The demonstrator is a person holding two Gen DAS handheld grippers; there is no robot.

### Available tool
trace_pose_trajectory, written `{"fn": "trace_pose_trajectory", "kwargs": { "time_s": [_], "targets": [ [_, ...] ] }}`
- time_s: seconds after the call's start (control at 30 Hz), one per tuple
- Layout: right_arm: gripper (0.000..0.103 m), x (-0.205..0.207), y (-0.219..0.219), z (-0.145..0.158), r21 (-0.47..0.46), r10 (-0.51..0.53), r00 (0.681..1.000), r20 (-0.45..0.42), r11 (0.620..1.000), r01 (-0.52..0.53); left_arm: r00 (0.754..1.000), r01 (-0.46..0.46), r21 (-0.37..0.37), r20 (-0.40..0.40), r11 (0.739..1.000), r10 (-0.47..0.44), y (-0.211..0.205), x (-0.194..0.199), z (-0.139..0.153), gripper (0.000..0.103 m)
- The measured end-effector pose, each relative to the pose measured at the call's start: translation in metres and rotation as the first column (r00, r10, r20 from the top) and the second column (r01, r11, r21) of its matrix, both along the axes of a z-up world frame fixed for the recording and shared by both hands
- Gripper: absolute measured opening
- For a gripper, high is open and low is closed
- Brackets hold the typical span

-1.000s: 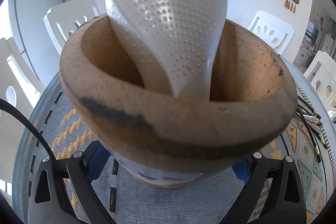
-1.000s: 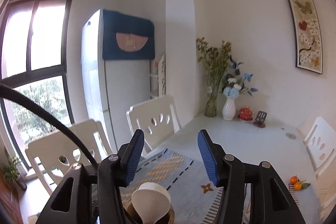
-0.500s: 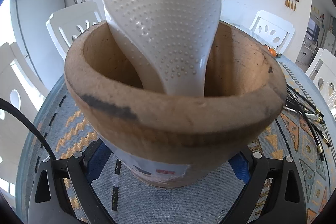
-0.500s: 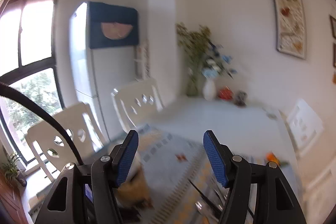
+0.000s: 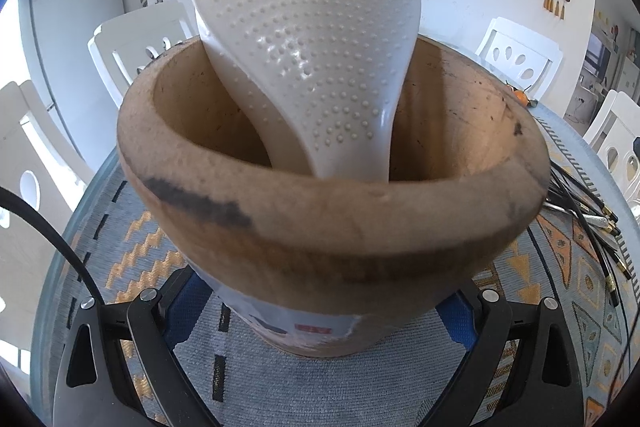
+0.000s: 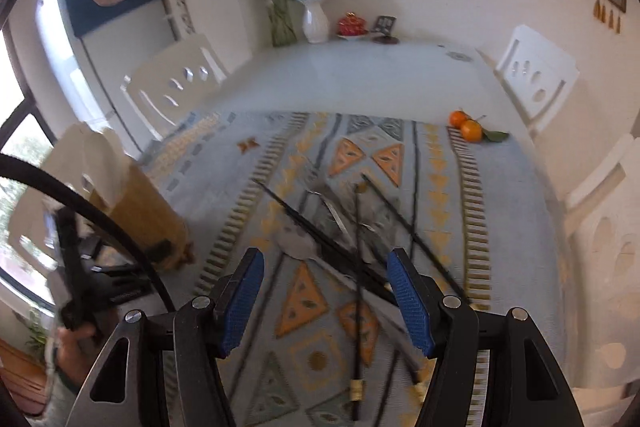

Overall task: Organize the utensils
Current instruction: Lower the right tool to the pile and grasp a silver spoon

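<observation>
A wooden utensil holder [image 5: 340, 227] fills the left wrist view, with a white dimpled rice paddle [image 5: 304, 27] standing in it. My left gripper [image 5: 320, 311] is shut on the holder's base, a blue pad pressing on each side. In the right wrist view the holder [image 6: 140, 211] stands at the left on the patterned mat [image 6: 500, 187]. My right gripper [image 6: 323, 259] is open and empty; its jaws have just been opening. It hovers just above a loose pile of black chopsticks [image 6: 320, 235] and metal cutlery [image 6: 296, 243].
Two oranges [image 6: 466, 125] lie at the mat's far right corner. A white vase of flowers [image 6: 314, 21] and a red dish [image 6: 352, 25] stand by the far wall. White chairs [image 6: 536, 79] ring the table. More chopsticks [image 5: 580, 211] lie right of the holder.
The right gripper has swung down and to the right, from facing the room to pointing at the utensil pile, and its jaws stand a little wider. The left gripper still holds the holder.
</observation>
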State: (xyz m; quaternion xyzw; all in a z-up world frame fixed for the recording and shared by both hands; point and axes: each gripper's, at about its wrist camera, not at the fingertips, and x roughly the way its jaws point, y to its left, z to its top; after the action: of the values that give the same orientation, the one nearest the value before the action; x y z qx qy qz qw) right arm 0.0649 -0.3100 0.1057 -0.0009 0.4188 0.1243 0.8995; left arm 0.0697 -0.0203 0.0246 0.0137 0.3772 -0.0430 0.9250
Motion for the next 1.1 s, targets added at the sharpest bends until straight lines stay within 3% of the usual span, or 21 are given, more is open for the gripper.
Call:
{"fn": "trace_pose_trajectory", "kwargs": {
  "time_s": [0.1, 0.17, 0.2, 0.37, 0.73, 0.8, 0.87, 0.93, 1.0, 1.1],
  "targets": [
    [0.057, 0.002, 0.008, -0.003, -0.045, 0.013, 1.0, 0.009, 0.999, -0.012, 1.0, 0.0, 0.003, 0.001, 1.0, 0.0, -0.001, 0.0, 0.0, 0.097],
    [0.039, 0.005, 0.017, -0.009, -0.102, 0.014, 1.0, 0.003, 0.995, -0.014, 1.0, -0.001, 0.007, 0.003, 1.0, 0.001, 0.0, 0.001, 0.0, 0.097],
    [0.036, 0.008, 0.02, -0.011, -0.118, 0.017, 1.0, -0.003, 0.993, -0.017, 1.0, -0.002, 0.008, 0.004, 1.0, 0.002, 0.0, 0.001, 0.0, 0.097],
    [0.017, 0.023, 0.032, -0.03, -0.104, 0.052, 0.997, -0.057, 0.993, -0.057, 1.0, -0.001, 0.005, 0.005, 1.0, 0.001, -0.001, -0.001, 0.001, 0.097],
    [0.019, 0.072, 0.065, -0.076, -0.095, 0.11, 0.97, -0.217, 0.987, -0.133, 1.0, 0.003, -0.008, 0.003, 1.0, -0.003, 0.004, -0.001, 0.001, 0.097],
    [0.023, 0.075, 0.071, -0.079, -0.108, 0.119, 0.968, -0.219, 0.984, -0.145, 1.0, 0.003, -0.01, 0.002, 1.0, -0.003, 0.007, 0.0, 0.0, 0.097],
    [0.042, 0.075, 0.08, -0.082, -0.151, 0.127, 0.97, -0.209, 0.975, -0.16, 1.0, 0.003, -0.01, 0.002, 1.0, -0.003, 0.008, 0.0, -0.001, 0.097],
    [0.052, 0.074, 0.086, -0.083, -0.18, 0.144, 0.972, -0.187, 0.967, -0.178, 1.0, 0.003, -0.011, 0.002, 1.0, -0.003, 0.008, 0.0, -0.001, 0.097],
    [0.052, 0.073, 0.09, -0.085, -0.2, 0.165, 0.971, -0.175, 0.959, -0.199, 1.0, 0.003, -0.009, 0.003, 1.0, -0.003, 0.007, 0.0, -0.001, 0.097],
    [0.052, 0.081, 0.093, -0.096, -0.194, 0.164, 0.96, -0.226, 0.958, -0.209, 1.0, 0.002, -0.01, 0.002, 1.0, -0.002, 0.007, 0.0, -0.001, 0.097]
  ]
}}
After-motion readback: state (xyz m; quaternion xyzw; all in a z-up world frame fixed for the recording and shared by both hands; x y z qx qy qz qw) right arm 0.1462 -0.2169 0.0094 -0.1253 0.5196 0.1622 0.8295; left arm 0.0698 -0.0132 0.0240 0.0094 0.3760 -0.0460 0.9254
